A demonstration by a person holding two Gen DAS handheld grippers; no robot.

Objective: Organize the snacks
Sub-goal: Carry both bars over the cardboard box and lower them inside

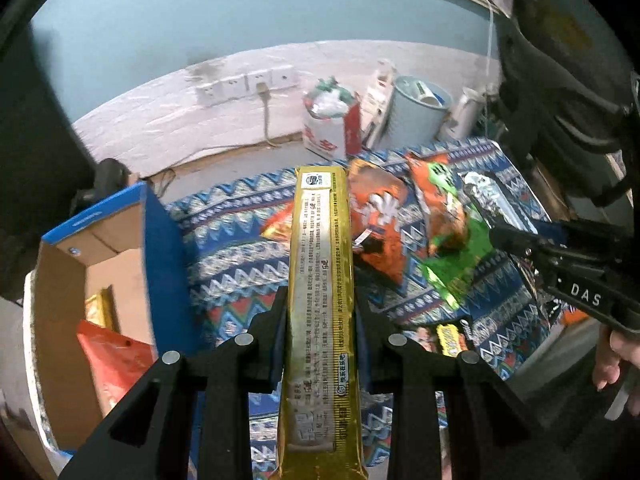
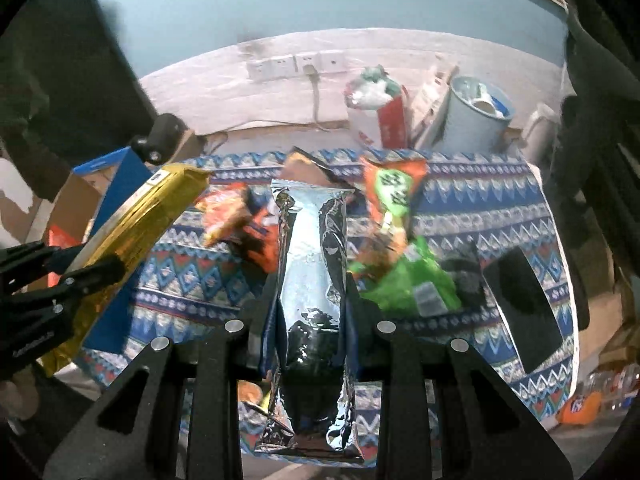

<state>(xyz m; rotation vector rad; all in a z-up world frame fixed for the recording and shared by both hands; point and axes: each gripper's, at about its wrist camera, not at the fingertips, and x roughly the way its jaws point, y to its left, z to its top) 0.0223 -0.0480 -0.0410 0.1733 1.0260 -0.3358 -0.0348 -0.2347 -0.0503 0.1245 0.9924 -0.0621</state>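
A patterned blue, red and white cloth (image 1: 240, 264) covers the table and fills the middle of both wrist views, with a pale wall carrying a row of sockets (image 1: 246, 84) behind it. At the cloth's left edge stands an open cardboard box (image 1: 116, 248) with blue outer sides; inside it lie a red packet (image 1: 116, 364) and a gold one (image 1: 100, 308). Behind the table sit a pale blue bucket (image 2: 476, 112) and a red and white bag (image 2: 380, 116) stuffed with white material. On the cloth, an orange snack bag (image 1: 378, 216) lies just left of an orange and green bag (image 1: 444, 216), and a black rectangular item (image 2: 524, 308) lies near the right edge. The left gripper (image 1: 320, 304) is clamped on a long gold packet (image 1: 320, 280), which stands up between its narrow jaws above the cloth, printed back panel facing the camera. The right gripper (image 2: 312, 296) pinches a crinkled silver foil packet (image 2: 312, 264) in the same way, lifted clear of the table. A few small bright wrappers (image 1: 450, 338) lie on the cloth near the front, too blurred to read
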